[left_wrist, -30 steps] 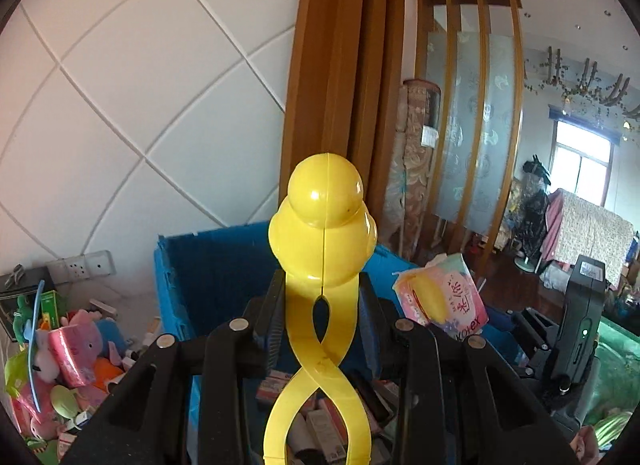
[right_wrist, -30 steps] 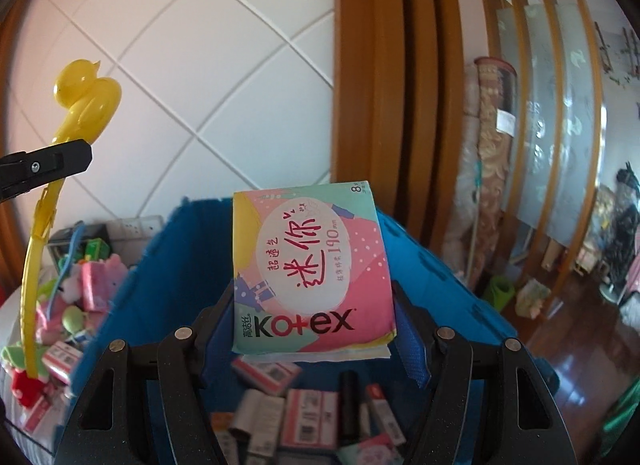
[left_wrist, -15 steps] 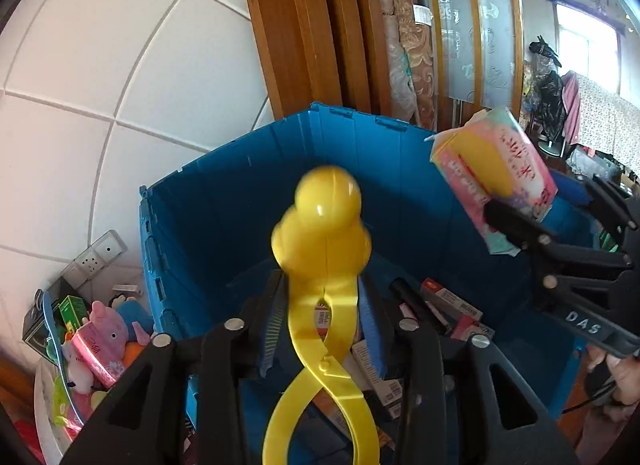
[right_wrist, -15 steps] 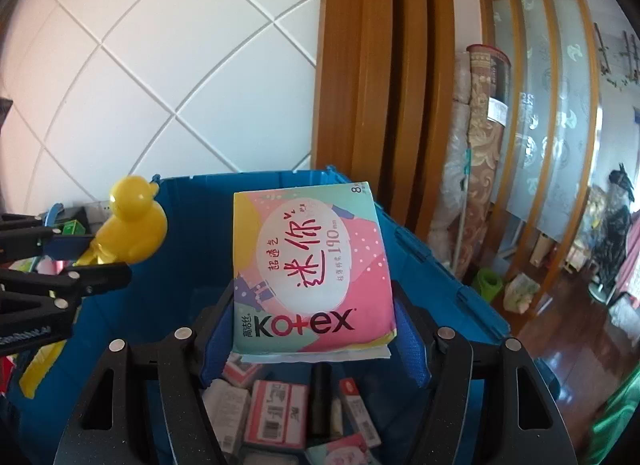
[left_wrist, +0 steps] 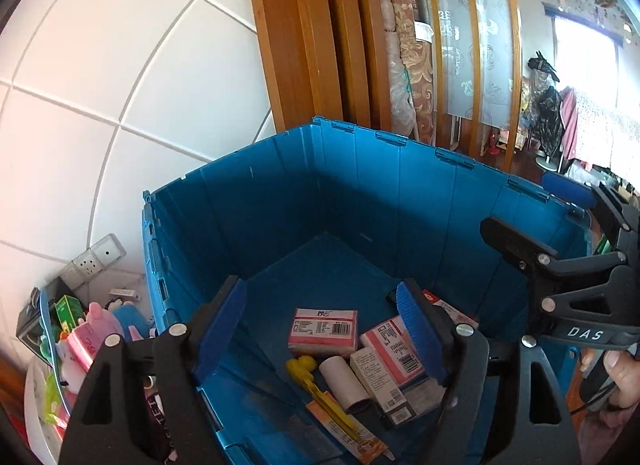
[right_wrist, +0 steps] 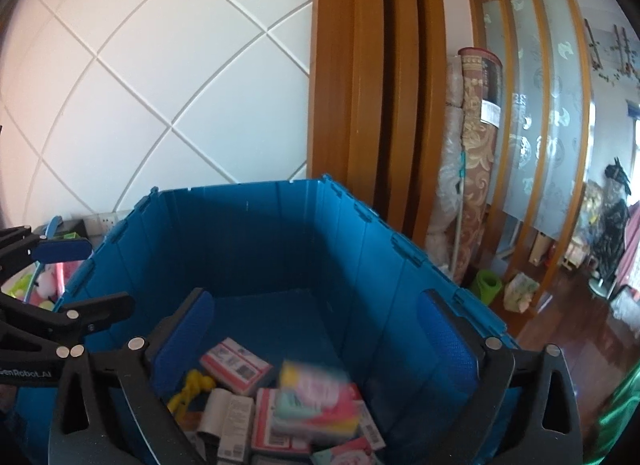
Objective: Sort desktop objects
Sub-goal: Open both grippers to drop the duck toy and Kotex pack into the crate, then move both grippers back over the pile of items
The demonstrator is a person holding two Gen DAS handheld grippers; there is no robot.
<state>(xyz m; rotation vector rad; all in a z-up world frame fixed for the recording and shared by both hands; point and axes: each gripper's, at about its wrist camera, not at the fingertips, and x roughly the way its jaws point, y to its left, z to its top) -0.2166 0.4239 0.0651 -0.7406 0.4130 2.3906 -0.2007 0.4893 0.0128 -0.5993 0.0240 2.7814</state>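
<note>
Both grippers hang over a deep blue crate (left_wrist: 360,185) (right_wrist: 260,233). My left gripper (left_wrist: 324,325) has its jaws opening and nothing sits between them. The yellow duck-headed tongs (left_wrist: 316,385) lie on the crate floor below, also seen as a yellow shape (right_wrist: 192,385) in the right wrist view. My right gripper (right_wrist: 316,329) has its jaws opening wide with nothing between them. The pink Kotex pad pack (right_wrist: 316,389) is blurred, down among the boxes in the crate. The right gripper's fingers (left_wrist: 560,269) show at the right of the left wrist view.
Several pink and white boxes (left_wrist: 324,329) and a white tube (left_wrist: 342,381) lie on the crate floor. Plush toys and small packs (left_wrist: 84,341) crowd a white tray left of the crate. A tiled wall with a socket (left_wrist: 96,261) stands behind; wooden slats (right_wrist: 380,85) rise at the right.
Both grippers opened and let go. The yellow tongs left the left jaws and now lie in the crate. The pad pack dropped from the right jaws into the crate.
</note>
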